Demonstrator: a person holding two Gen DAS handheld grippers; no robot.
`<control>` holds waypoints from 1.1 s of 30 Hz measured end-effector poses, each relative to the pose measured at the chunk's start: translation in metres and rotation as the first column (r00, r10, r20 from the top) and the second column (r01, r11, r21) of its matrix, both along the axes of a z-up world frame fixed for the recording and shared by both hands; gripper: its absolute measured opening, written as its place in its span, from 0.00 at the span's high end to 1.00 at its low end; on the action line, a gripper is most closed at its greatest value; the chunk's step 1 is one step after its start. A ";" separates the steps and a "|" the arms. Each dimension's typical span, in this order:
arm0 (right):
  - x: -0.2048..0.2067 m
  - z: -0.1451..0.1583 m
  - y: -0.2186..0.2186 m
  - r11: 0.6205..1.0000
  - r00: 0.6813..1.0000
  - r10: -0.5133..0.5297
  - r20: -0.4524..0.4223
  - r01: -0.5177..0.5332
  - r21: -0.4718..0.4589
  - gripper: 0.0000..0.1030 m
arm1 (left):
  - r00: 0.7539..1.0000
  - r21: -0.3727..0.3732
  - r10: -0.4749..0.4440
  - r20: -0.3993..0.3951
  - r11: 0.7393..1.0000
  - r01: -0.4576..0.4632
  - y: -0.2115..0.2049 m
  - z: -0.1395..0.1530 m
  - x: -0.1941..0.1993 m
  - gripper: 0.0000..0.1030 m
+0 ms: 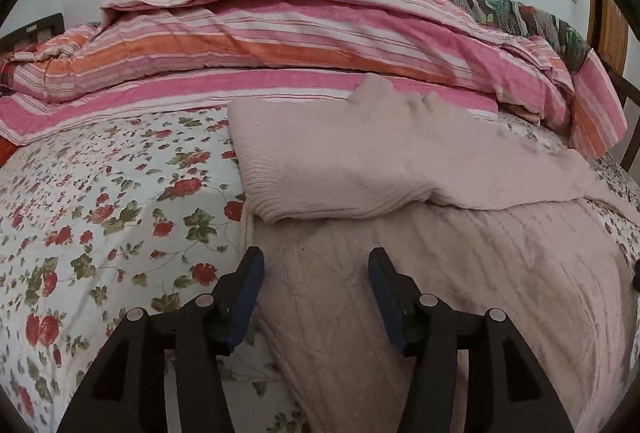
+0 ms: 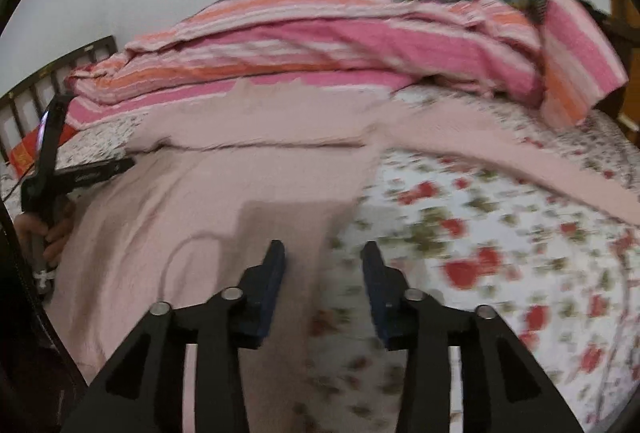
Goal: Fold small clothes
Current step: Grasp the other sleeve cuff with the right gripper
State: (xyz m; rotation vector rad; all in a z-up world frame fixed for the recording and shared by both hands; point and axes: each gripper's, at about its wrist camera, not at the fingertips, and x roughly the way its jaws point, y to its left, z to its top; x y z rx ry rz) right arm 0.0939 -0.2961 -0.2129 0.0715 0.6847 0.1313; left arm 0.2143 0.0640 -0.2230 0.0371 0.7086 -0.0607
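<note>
A pale pink knit sweater (image 1: 460, 253) is spread flat on the bed's floral sheet (image 1: 100, 201), seen in both wrist views. Its body is laid with the long axis running from the near edge toward the striped quilt (image 1: 300, 33) at the back. The far part is folded over: a ribbed sleeve (image 1: 340, 169) is laid crosswise on the body, its cuff end pointed left in the left wrist view. In the right wrist view a second sleeve (image 2: 520, 161) is stretched out diagonally to the right across the sheet; that view is motion-blurred.

The left claw (image 1: 316, 261) is spread, held over the sweater's left edge, nothing pinched between its pads. The right claw (image 2: 323, 253) is also spread, positioned over the sweater's right edge where fabric meets sheet; no fabric is seen clamped. Whether either claw is touching the knit cannot be told.

A dark headboard (image 2: 24, 105) is seen at far left.
</note>
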 end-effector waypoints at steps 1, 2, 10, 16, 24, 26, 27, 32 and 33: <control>0.000 0.002 -0.008 1.000 1.000 -0.024 0.009 0.025 -0.012 0.50 | 1.000 -0.002 0.001 0.001 1.000 0.000 0.001 0.000 0.000 0.48; 0.000 0.003 -0.022 0.998 0.998 -0.056 0.014 0.056 -0.012 0.48 | 1.000 -0.003 0.001 0.002 1.000 -0.001 0.001 0.000 0.000 0.48; 0.011 0.001 -0.119 0.964 0.966 -0.257 -0.033 0.258 0.057 0.34 | 0.999 -0.005 0.033 0.024 0.999 -0.033 0.005 0.002 -0.006 0.25; 0.012 -0.009 -0.186 0.919 0.920 -0.391 -0.033 0.392 0.049 0.34 | 0.999 -0.058 0.050 0.019 0.997 -0.049 0.015 0.002 -0.004 0.25; 0.028 -0.037 -0.256 0.856 0.877 -0.456 -0.148 0.478 0.195 0.34 | 0.999 -0.054 0.052 0.009 0.997 -0.052 0.013 0.000 -0.002 0.25; 0.035 -0.045 -0.267 0.836 0.870 -0.462 -0.170 0.491 0.245 0.34 | 0.999 -0.056 0.051 0.009 0.997 -0.050 0.013 0.000 -0.001 0.25; 0.037 -0.047 -0.270 0.830 0.869 -0.465 -0.169 0.494 0.259 0.33 | 0.999 -0.060 0.051 0.008 0.997 -0.050 0.014 0.000 -0.001 0.25; 0.050 -0.048 -0.279 0.811 0.857 -0.490 -0.158 0.515 0.277 0.33 | 0.999 -0.079 0.048 -0.001 0.996 -0.048 0.016 -0.001 0.002 0.25; 0.052 -0.048 -0.281 0.808 0.854 -0.495 -0.159 0.520 0.276 0.33 | 0.999 -0.082 0.048 -0.001 0.995 -0.048 0.017 -0.001 0.002 0.25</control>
